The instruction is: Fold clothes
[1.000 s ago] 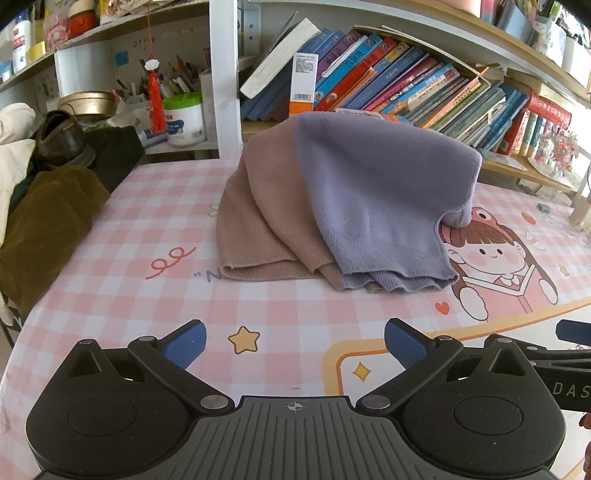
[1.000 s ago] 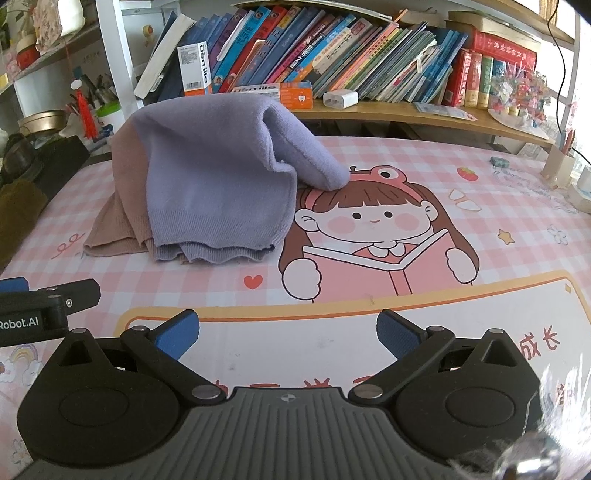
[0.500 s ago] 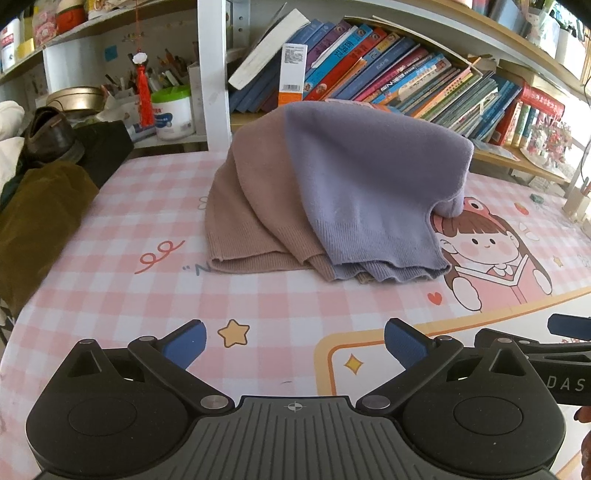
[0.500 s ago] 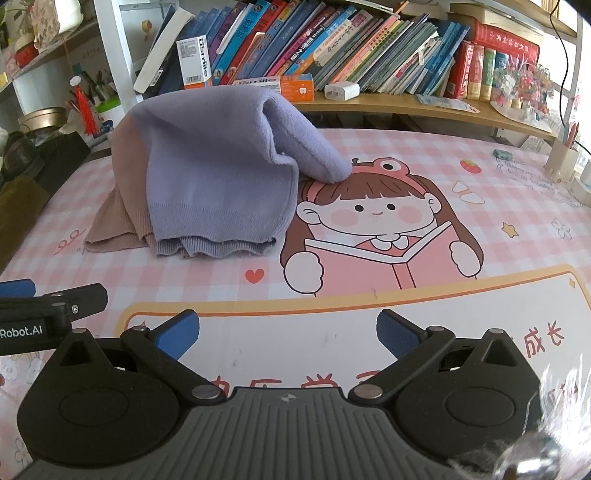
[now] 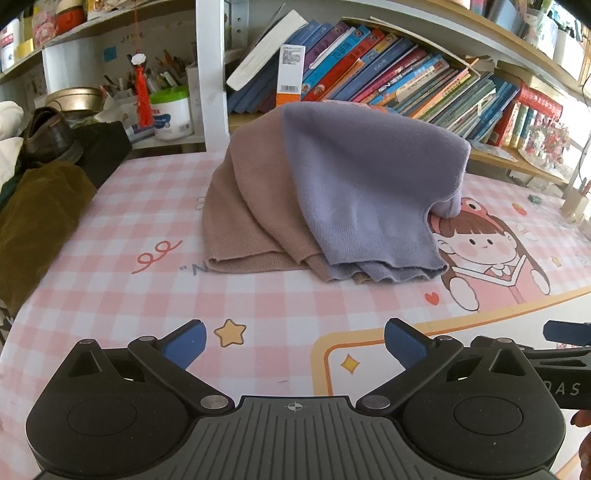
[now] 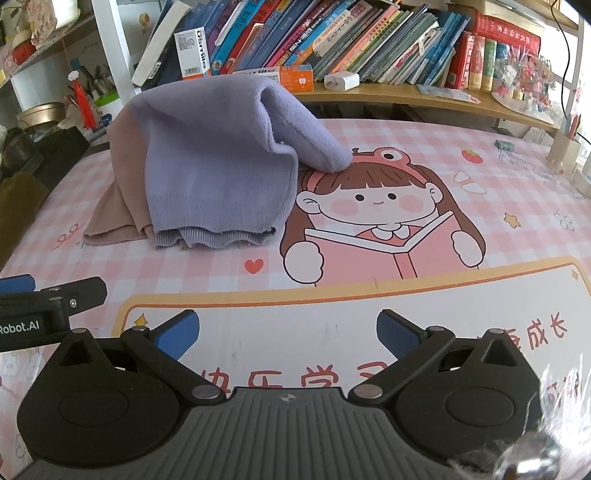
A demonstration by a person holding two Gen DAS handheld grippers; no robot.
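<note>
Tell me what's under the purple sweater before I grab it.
A tan sweater lies beneath the purple sweater, showing along its left side and at the hem. More purple ribbed layers peek out below. Whatever props the pile up is covered.

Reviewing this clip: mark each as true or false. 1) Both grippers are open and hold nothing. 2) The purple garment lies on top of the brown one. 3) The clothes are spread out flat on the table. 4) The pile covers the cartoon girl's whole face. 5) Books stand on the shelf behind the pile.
1) True: the left gripper and the right gripper have their jaws apart with nothing between them.
2) True: the purple garment drapes over the brown garment.
3) False: they sit in a humped pile on the table.
4) False: the cartoon girl's face is clear; only purple fabric at her headband.
5) True: books line the shelf.
</note>
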